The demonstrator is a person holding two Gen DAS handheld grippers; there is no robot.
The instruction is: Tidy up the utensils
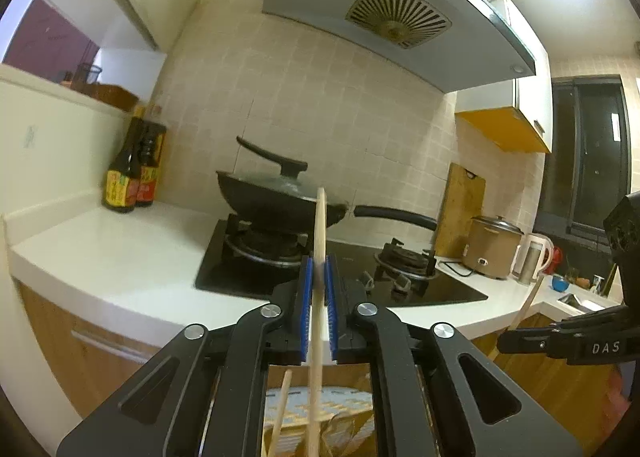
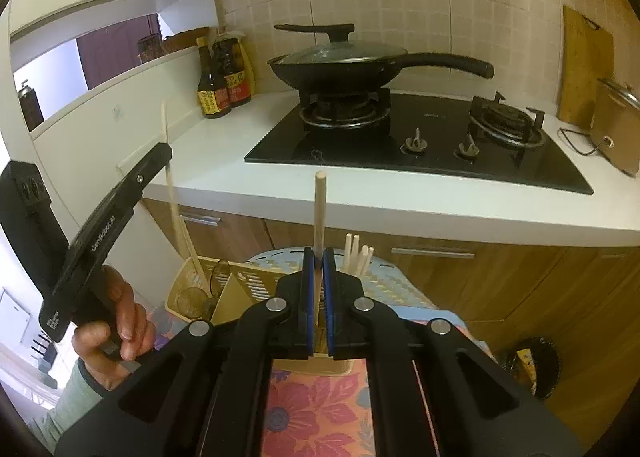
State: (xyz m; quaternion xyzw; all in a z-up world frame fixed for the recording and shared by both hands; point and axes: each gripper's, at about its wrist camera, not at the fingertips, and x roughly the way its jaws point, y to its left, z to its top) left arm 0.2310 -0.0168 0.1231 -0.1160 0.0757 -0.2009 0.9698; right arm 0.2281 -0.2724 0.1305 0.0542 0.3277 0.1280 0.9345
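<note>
My left gripper (image 1: 319,263) is shut on a wooden chopstick (image 1: 320,225) that stands nearly upright between the blue pads. My right gripper (image 2: 319,255) is shut on another wooden chopstick (image 2: 320,209), also upright. Below the right gripper a beige slotted utensil caddy (image 2: 244,281) holds several chopsticks (image 2: 358,259) in one compartment and a wire strainer (image 2: 194,299) in another. In the right wrist view the left gripper (image 2: 158,155) shows at the left, held by a hand, with its chopstick (image 2: 170,177). The right gripper's body (image 1: 568,341) and its chopstick (image 1: 528,301) show in the left wrist view.
A white counter (image 2: 224,145) carries a black gas hob (image 2: 420,145) with a lidded wok (image 2: 340,65). Sauce bottles (image 2: 218,77) stand at the back left. A cutting board (image 1: 460,209), rice cooker (image 1: 494,247) and kettle (image 1: 534,259) stand at the right. The caddy rests on a floral cloth (image 2: 320,413).
</note>
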